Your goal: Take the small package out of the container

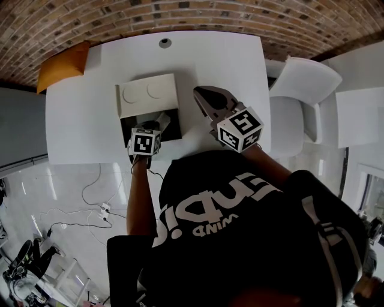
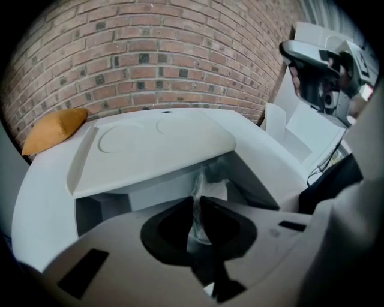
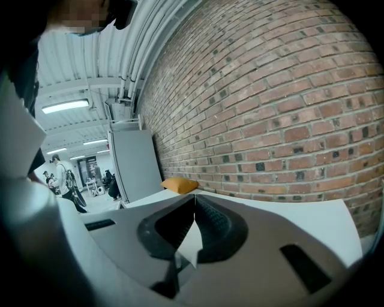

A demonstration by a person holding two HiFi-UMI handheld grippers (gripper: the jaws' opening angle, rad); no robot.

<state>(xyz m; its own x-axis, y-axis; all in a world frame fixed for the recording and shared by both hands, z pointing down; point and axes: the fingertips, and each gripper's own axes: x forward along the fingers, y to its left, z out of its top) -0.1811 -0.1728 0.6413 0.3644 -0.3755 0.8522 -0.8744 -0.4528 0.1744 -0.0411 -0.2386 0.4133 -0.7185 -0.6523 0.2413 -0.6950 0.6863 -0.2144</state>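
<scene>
Small package: a clear, crinkled plastic packet [image 2: 207,190], pinched between the left gripper's jaws. It sat at the container's open mouth, just below the front edge of the raised lid.
Left gripper: [image 2: 197,202] pointed steeply down into the container, with its jaws nearly together and their pads pressed on the packet's film. In the head view its marker cube [image 1: 146,143] sat over the container's near edge.
Container: a white box [image 1: 173,127] with a dark inside, standing on the table just in front of the person. Its inner side wall [image 2: 255,177] showed grey to the right of the packet.
Lid: a white flap [image 2: 153,147] with two round outlines pressed into it, folded back and tilted up on the container's far side [image 1: 148,93].
Right gripper: [image 3: 193,202] held above the table to the right of the container and apart from it [image 1: 199,92], pointing nearly level. Its jaws met with nothing between them.
Table: white [image 1: 78,120], with a round grommet [image 1: 165,42] near its far edge.
Cushion: orange [image 1: 62,65], resting at the table's far left corner [image 2: 55,129].
Wall: red-brown brick [image 1: 180,15], running behind the table [image 3: 288,108].
</scene>
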